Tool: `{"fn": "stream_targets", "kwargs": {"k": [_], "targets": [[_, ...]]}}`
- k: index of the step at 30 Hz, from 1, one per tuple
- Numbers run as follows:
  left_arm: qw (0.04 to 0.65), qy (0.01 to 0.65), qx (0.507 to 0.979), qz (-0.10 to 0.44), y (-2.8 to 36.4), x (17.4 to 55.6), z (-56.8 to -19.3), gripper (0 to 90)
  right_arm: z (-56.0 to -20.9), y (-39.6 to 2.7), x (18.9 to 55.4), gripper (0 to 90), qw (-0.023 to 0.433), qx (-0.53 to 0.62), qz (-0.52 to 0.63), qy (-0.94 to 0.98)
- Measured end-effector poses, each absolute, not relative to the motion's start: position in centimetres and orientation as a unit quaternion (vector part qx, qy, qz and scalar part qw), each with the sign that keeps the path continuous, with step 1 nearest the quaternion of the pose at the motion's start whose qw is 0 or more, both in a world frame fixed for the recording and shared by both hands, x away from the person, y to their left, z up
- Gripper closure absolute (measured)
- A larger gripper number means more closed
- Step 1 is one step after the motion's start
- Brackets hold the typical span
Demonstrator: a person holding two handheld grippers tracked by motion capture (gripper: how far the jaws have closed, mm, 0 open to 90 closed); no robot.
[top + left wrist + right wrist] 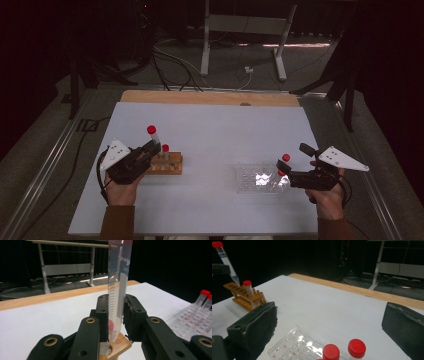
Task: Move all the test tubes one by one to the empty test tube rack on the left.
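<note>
the left gripper (116,322) is clamping a red-capped centrifuge tube (117,290) upright, tip just over a hole of the wooden rack (167,165), so any tilt risks jamming or tipping the rack, while the right gripper (329,327) is hovering wide open over the clear tray (260,180).

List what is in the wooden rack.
One short red-capped tube stands in the wooden rack. The left gripper holds a taller tube with its tip just above a hole. The lower shelf is covered by the top one.
</note>
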State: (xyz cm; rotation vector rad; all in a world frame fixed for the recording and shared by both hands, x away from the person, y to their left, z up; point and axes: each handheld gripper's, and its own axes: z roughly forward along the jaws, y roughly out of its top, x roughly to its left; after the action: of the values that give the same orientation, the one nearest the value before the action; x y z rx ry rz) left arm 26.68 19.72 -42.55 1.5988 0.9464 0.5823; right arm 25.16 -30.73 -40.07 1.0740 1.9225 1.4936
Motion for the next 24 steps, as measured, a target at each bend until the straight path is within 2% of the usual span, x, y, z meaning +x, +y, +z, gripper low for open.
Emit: {"fn": "stream_targets", "kwargs": {"k": [11,24], "targets": [[0.528,0.426,0.685,0.265,20.3,27.5,-44.7,76.1,-40.1,-30.9,25.1,0.0,0.238,0.392,0.547,0.7],[0.502,0.439,0.699,0.26,20.3,27.7,-46.7,75.9,-40.0,-31.0,25.0,0.0,0.238,0.391,0.55,0.698]]}}
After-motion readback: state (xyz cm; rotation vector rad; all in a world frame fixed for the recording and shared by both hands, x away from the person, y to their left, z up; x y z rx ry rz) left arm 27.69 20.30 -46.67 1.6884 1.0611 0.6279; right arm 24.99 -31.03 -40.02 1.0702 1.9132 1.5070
